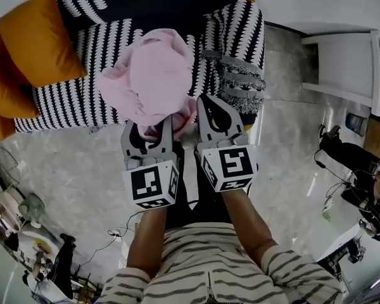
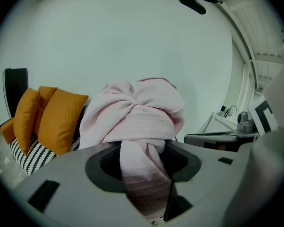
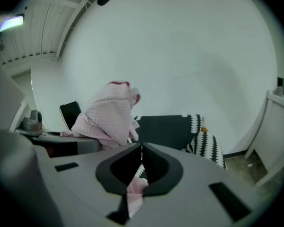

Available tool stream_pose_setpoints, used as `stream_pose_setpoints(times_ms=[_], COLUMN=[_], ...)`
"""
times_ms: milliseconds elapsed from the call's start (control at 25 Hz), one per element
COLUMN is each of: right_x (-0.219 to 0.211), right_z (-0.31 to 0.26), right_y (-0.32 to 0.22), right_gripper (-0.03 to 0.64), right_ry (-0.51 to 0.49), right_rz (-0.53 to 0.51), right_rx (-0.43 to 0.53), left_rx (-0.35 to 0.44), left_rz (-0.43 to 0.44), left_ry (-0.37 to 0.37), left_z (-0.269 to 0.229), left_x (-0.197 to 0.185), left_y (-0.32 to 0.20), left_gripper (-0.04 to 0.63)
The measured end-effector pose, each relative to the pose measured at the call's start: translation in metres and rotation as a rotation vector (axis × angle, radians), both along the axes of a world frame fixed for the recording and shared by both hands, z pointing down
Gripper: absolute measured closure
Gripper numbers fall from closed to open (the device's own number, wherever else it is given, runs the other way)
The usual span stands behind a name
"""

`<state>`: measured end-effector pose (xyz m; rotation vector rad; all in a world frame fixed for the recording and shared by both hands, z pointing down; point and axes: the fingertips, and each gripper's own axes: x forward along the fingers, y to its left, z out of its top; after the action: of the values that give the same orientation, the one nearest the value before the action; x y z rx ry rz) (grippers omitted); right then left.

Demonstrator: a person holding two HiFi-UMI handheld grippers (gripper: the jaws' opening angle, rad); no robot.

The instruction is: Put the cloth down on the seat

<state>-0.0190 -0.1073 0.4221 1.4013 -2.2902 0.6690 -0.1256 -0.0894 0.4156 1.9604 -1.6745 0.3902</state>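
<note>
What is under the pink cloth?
The black-and-white sofa seat shows around the pink cloth, which the left gripper and right gripper hold over it. The patch right below is covered, so anything there cannot be seen.

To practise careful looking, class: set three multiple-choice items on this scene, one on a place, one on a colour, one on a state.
1. Where is the pink cloth? A on the floor; B held above the sofa; C on a chair.
2. What colour are the cushions? A orange; B green; C blue.
3. The left gripper is: A open; B shut on the cloth; C shut on a cushion.
Answers: B, it hangs bunched over the sofa; A, they are plainly orange; B, cloth is pinched between its jaws.
</note>
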Motion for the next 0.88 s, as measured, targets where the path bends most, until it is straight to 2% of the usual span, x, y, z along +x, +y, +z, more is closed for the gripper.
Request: stream_pose_setpoints(times_ms=[200, 440, 640, 880], right_x=[0.001, 0.006, 0.024, 0.020], right_z=[0.037, 0.045, 0.091, 0.118], right_y=[-0.010, -0.002, -0.013, -0.014], right_gripper=[0.603, 0.603, 0.603, 0.603], right_ry=[0.004, 0.017, 0.006, 0.008], right_rz=[0.017, 0.036, 0.041, 0.051], right_rx=[-0.037, -0.074, -0.100, -0.134], left_rx=[-0.033, -0.072, -0.097, -0.127], left_rz=[0.014, 0.020, 0.028, 0.035], left_ry=[-0.008, -0.002, -0.021, -0.015], left_z=[0.038, 0.045, 0.090, 0.115], left_x=[0.003, 0.005, 0.023, 0.019], left_y=[-0.012, -0.004, -0.017, -0.023], left_gripper=[0.382, 0.382, 0.382, 0.382])
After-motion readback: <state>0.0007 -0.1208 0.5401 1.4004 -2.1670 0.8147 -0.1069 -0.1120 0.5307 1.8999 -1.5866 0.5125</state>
